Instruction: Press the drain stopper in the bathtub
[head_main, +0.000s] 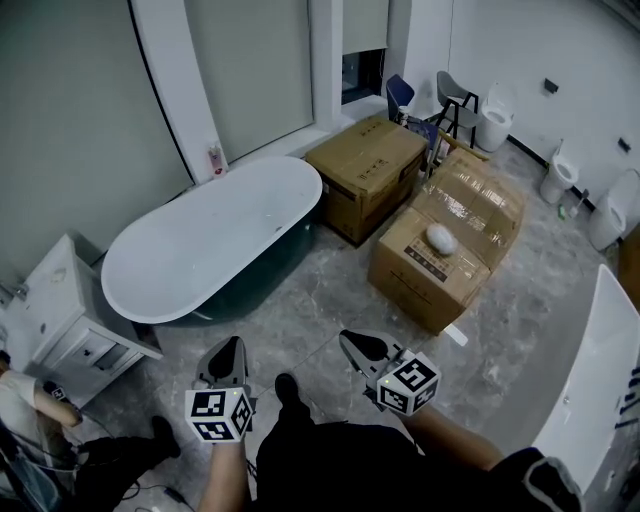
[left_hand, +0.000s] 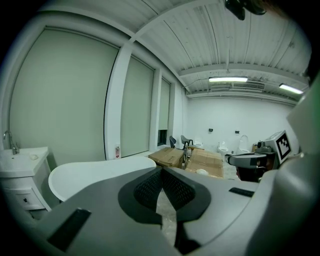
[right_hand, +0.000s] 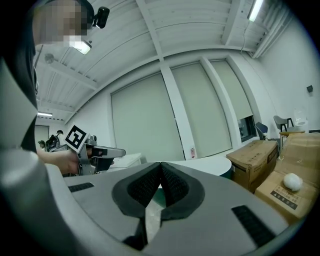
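White bathtub (head_main: 215, 235) sits left of centre, its stopper too small for us to see, well apart from our left gripper (head_main: 231, 345) and right gripper (head_main: 352, 342) at lower centre, both jaws pressed together.

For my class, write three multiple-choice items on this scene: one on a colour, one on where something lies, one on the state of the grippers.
1. The outer wall of the tub is: A dark green; B red; C yellow.
2. The white round thing lies: A in the tub; B on a box; C on the floor.
3. The left gripper and right gripper are: A wide open; B each holding a stopper; C shut and empty.

Key: 1 A, the head view shows the tub's side as dark green. 2 B, it sits on top of the nearer box. 3 C, each gripper view shows the jaw tips meeting with nothing between them.
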